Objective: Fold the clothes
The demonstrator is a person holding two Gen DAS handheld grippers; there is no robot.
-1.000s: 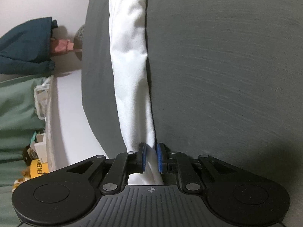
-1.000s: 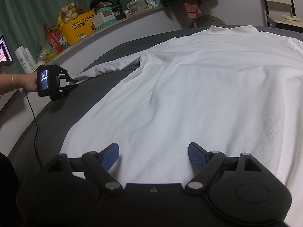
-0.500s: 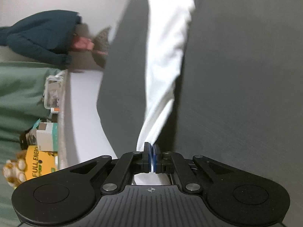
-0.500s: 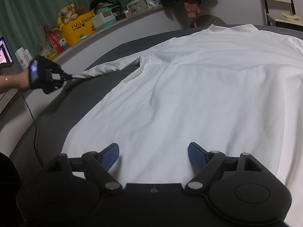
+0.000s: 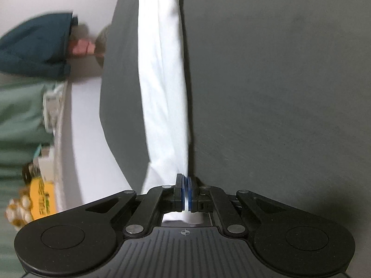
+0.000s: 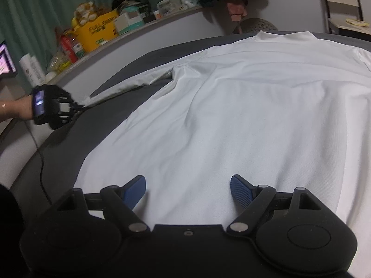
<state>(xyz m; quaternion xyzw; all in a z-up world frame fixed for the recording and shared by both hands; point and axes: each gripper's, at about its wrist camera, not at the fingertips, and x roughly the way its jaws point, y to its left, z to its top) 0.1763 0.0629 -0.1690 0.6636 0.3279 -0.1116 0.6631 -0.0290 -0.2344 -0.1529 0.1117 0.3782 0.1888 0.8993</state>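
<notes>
My left gripper (image 5: 186, 193) is pinched tight on the cuff end of the white shirt's sleeve (image 5: 162, 81), the blue pads pressed together with cloth between them. The sleeve runs straight away from it across the grey bed (image 5: 278, 92). From my right side I see that gripper (image 6: 77, 108) at the bed's edge, the sleeve (image 6: 129, 85) stretched out from the shirt (image 6: 243, 120), which lies spread flat. My right gripper (image 6: 187, 188) hovers over the hem, fingers wide apart, holding nothing.
</notes>
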